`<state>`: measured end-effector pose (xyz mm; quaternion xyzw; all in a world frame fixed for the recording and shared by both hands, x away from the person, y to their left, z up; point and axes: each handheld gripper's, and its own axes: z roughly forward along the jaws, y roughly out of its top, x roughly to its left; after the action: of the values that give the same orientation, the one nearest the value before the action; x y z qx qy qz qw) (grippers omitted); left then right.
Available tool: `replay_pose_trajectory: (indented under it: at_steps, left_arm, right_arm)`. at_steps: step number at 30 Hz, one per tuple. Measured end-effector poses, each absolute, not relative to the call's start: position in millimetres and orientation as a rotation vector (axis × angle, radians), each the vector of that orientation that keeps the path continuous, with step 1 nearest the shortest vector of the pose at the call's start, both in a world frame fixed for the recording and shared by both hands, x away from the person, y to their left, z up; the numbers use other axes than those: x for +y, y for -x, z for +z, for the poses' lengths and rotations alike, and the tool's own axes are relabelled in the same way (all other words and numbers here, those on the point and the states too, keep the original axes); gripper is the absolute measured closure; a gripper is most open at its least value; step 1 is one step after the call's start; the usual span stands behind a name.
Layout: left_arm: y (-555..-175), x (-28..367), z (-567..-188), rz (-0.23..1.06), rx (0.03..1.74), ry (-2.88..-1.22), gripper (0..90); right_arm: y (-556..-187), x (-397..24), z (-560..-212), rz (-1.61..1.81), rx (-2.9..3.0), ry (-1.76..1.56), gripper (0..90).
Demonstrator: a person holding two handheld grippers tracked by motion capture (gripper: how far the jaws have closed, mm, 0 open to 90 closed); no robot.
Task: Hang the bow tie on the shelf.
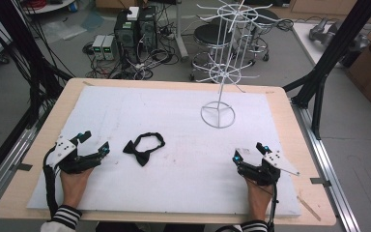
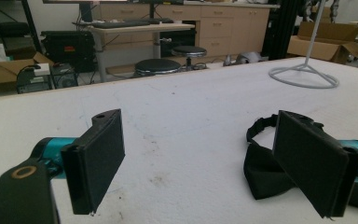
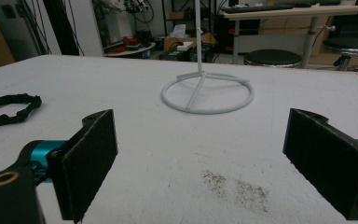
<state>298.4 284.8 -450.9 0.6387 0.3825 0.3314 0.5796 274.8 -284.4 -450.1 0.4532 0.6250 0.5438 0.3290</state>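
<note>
On white mat, bow tie lies limp just right of left gripper, rack far right; right gripper and left both spread, empty; risk: pinching only the thin strap, tie dangling or slipping

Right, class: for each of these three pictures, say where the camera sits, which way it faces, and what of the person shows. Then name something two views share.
High view: above the person's side, facing forward and down on the table; both forearms, the left gripper and the right gripper show.
Left gripper view: rides low on that gripper, facing across the table; its open jaws show.
Right gripper view: rides on its gripper, facing the white wire rack; open jaws show.
Shared: the black bow tie and the rack.
</note>
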Motion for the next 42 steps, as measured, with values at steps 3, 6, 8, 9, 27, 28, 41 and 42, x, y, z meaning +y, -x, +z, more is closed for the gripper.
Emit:
replay_pose_trajectory:
  at_steps: [3, 6, 8, 9, 27, 28, 41, 42]
  left_arm:
    - [-299, 285, -451, 0.778, 0.909, -1.489, 17.2]
    - [-299, 284, -451, 0.788, 0.911, -1.491, 16.9]
    - [-298, 283, -451, 0.800, 0.907, -1.503, 16.3]
    - [-298, 282, -450, 0.805, 0.910, -1.505, 16.3]
    - [-300, 290, -448, 0.749, 1.004, -1.509, 15.3]
    - [-299, 291, -448, 0.744, 1.015, -1.517, 15.2]
    - [-311, 290, -404, 0.675, 0.949, -1.649, 15.3]
    - [-314, 288, -401, 0.669, 0.943, -1.668, 15.2]
  right_arm:
    - [-275, -285, -450, 1.426, 1.639, -1.185, 8.9]
    - [-275, -285, -450, 1.429, 1.635, -1.191, 8.9]
    - [-275, -285, -450, 1.428, 1.633, -1.192, 8.9]
    - [-275, -285, -450, 1.428, 1.633, -1.192, 8.9]
    - [-274, -286, -450, 1.448, 1.624, -1.197, 8.9]
    - [-275, -286, -450, 1.449, 1.624, -1.196, 8.9]
    - [-274, -286, -450, 1.449, 1.626, -1.194, 8.9]
    - [-274, -286, -450, 1.449, 1.626, -1.192, 8.9]
